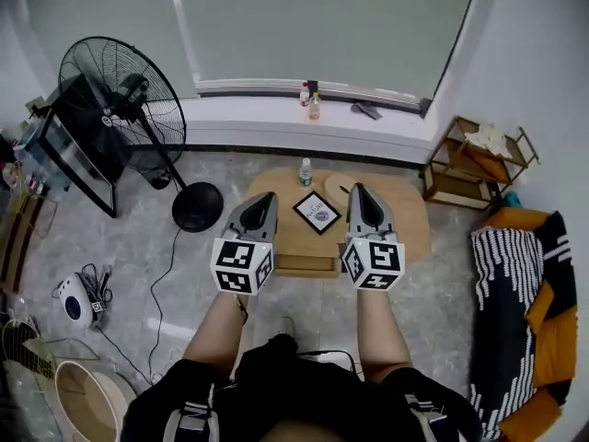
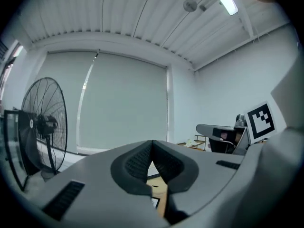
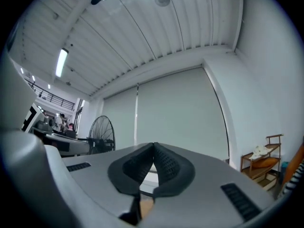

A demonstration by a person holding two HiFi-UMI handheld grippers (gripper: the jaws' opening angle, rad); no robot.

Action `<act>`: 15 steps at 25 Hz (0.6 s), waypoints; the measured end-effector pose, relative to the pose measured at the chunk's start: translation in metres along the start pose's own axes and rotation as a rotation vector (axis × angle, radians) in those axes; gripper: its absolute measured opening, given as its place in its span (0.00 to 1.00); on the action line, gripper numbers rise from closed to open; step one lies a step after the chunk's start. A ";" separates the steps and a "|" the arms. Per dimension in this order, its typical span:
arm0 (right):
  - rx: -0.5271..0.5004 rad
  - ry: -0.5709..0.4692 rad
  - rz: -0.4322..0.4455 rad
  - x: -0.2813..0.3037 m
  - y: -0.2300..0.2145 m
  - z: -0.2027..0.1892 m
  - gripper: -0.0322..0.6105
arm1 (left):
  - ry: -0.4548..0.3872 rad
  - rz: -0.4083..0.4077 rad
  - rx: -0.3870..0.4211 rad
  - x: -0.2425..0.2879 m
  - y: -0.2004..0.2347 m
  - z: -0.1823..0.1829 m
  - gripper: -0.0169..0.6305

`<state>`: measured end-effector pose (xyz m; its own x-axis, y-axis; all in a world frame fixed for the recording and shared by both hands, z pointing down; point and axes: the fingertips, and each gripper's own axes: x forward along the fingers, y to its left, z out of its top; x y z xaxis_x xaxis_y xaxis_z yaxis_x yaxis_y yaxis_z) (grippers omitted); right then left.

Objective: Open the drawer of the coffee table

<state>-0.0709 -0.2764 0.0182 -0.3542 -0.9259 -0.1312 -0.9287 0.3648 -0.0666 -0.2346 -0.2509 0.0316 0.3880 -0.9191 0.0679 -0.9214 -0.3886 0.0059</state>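
Both jaws are shut tip to tip on nothing; left gripper (image 1: 260, 201) and right gripper (image 1: 361, 194) hang side by side above the tabletop (image 1: 409, 215); the drawer (image 1: 308, 265) shows between them at its near edge; a bottle (image 1: 306, 172) and a card (image 1: 317, 213) sit on top.

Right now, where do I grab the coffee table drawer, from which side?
Likely the top edge of the drawer front, from the person's side: it faces that way on the near edge of the coffee table. No handle shows. The left gripper and right gripper are shut; open one first.
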 end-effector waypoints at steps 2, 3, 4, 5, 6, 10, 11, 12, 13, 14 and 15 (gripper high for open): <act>-0.017 -0.003 0.007 -0.014 0.004 0.034 0.07 | -0.032 0.006 0.025 -0.013 -0.015 0.041 0.06; -0.027 -0.004 0.011 -0.022 0.008 0.044 0.07 | -0.047 0.010 0.033 -0.020 -0.022 0.054 0.06; -0.038 -0.008 0.017 -0.030 0.012 0.051 0.07 | -0.058 0.014 0.043 -0.027 -0.028 0.062 0.06; -0.044 -0.016 0.023 -0.038 0.016 0.056 0.07 | -0.060 0.016 0.057 -0.033 -0.035 0.064 0.06; -0.045 -0.024 0.031 -0.047 0.020 0.059 0.07 | -0.055 0.018 0.074 -0.040 -0.041 0.063 0.06; -0.044 -0.057 0.046 -0.068 0.018 0.081 0.07 | -0.044 0.039 0.092 -0.058 -0.060 0.065 0.06; -0.049 -0.069 0.048 -0.069 0.016 0.092 0.07 | -0.049 0.045 0.084 -0.059 -0.062 0.071 0.06; -0.052 -0.079 0.050 -0.071 0.015 0.100 0.07 | -0.055 0.050 0.074 -0.061 -0.063 0.076 0.06; -0.054 -0.086 0.051 -0.074 0.015 0.104 0.07 | -0.061 0.054 0.067 -0.064 -0.063 0.078 0.06; -0.056 -0.091 0.051 -0.078 0.017 0.104 0.07 | -0.065 0.056 0.062 -0.068 -0.063 0.078 0.06; -0.062 -0.093 0.048 -0.083 0.019 0.101 0.07 | -0.068 0.059 0.060 -0.073 -0.063 0.075 0.06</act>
<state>-0.0482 -0.1825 -0.0722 -0.3898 -0.8931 -0.2247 -0.9168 0.3994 0.0031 -0.2037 -0.1641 -0.0486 0.3357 -0.9420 -0.0020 -0.9406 -0.3350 -0.0557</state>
